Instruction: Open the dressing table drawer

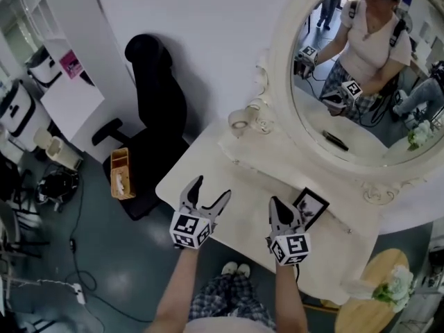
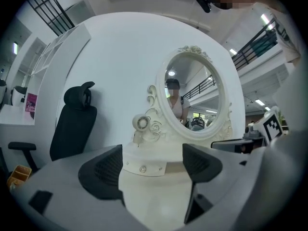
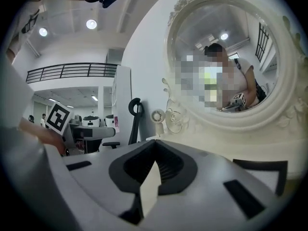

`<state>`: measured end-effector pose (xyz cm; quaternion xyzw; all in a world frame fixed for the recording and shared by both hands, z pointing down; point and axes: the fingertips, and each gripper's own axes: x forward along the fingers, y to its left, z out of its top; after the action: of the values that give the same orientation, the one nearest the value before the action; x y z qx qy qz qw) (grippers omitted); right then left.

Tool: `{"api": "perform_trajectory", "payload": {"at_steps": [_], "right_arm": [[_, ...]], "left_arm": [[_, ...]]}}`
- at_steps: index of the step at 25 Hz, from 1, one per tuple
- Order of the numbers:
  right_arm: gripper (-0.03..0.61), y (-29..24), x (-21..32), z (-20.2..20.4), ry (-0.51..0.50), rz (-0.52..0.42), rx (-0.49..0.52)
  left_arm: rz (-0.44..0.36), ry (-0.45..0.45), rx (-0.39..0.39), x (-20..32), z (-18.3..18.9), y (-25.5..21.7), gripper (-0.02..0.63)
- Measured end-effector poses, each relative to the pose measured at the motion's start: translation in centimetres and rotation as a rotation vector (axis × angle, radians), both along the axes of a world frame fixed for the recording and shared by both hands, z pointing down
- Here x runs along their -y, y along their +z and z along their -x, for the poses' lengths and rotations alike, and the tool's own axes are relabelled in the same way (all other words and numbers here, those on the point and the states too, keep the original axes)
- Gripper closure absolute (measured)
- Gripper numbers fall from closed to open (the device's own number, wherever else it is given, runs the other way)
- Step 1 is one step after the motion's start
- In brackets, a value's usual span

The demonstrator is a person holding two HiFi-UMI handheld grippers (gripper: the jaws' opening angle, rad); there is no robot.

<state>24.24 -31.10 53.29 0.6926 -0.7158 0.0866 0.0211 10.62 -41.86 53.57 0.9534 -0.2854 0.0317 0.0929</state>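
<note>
The white dressing table (image 1: 208, 168) stands against the wall under a big oval mirror (image 1: 361, 82). In the left gripper view a small drawer front with a crystal knob (image 2: 143, 169) sits in the raised base below the mirror, straight ahead between the jaws. My left gripper (image 1: 211, 189) hovers open over the tabletop's near edge, nothing in it (image 2: 151, 170). My right gripper (image 1: 283, 212) is beside it, to the right, shut and empty (image 3: 155, 148), close to a black picture frame (image 1: 310, 207).
A small round white fan (image 1: 239, 121) stands at the mirror's left foot. A black office chair (image 1: 156, 116) is left of the table, with a wooden box (image 1: 121, 173) on the floor by it. A round wooden side table with flowers (image 1: 378, 297) stands at the right.
</note>
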Motion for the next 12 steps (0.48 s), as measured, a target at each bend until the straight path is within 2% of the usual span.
{"api": "perform_trajectory", "payload": {"at_steps": [12], "right_arm": [[0.565, 7.2, 7.9, 0.2, -0.004, 0.150, -0.017]], "left_arm": [[0.119, -0.020, 0.126, 6.7, -6.7, 8.5, 0.232]]}}
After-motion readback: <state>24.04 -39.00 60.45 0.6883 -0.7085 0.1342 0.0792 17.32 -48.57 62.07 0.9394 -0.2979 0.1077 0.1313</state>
